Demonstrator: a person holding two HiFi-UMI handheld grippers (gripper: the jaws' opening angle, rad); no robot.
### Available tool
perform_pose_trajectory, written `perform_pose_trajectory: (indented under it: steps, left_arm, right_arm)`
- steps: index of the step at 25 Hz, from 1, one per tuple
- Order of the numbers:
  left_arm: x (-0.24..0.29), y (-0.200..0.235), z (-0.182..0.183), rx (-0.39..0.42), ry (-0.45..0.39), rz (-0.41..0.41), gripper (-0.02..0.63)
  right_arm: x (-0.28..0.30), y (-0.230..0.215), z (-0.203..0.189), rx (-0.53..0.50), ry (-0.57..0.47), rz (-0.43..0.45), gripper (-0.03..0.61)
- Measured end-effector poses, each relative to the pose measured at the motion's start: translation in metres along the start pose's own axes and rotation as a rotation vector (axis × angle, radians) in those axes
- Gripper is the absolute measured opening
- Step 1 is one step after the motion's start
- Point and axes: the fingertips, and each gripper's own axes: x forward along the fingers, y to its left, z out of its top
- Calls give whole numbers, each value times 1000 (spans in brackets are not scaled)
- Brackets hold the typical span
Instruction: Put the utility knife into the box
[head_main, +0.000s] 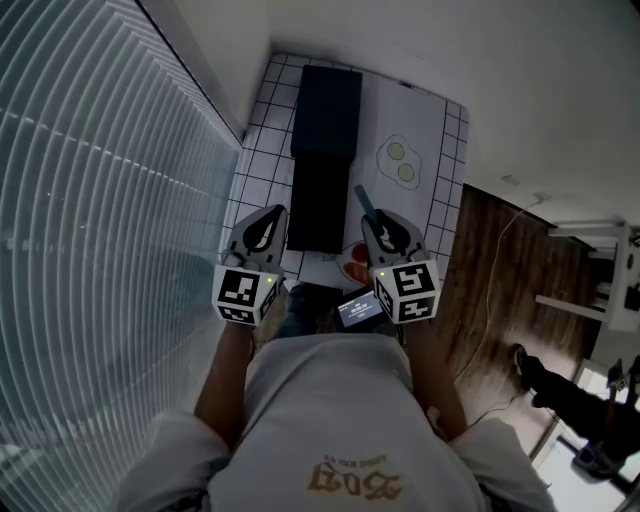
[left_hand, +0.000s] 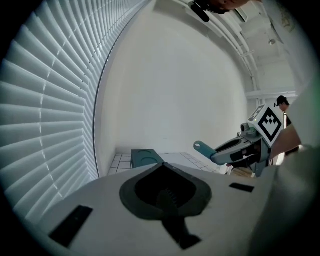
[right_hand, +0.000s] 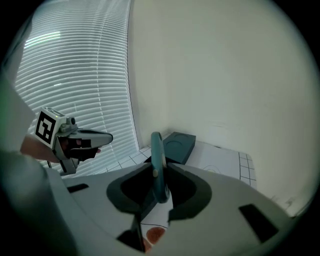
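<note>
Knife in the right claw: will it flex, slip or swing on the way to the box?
The knife probably stays stiff: it stands straight in the right claw with no sag. One end juts well past the claw, so it might pivot if jolted. Its smooth-looking body could slip.

White gridded table (head_main: 255, 160), dark box (head_main: 325, 110) and pale mat (head_main: 415, 125) on it

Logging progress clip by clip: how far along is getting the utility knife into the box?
Done: the utility knife is picked up; the right gripper is clamped on it and holds it in the air.
In hand: the knife is over the near end of the table, short of the dark box.
Left: carry it over the box and release it inside. The left gripper is shut and empty.
</note>
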Motion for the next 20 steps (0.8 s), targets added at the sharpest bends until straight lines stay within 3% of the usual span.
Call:
perform_pose_trajectory:
  steps: [20]
  left_arm:
    - [20, 19, -52, -40, 105, -53, 8]
  right_arm:
    - [57, 37, -47, -15, 141, 65, 95]
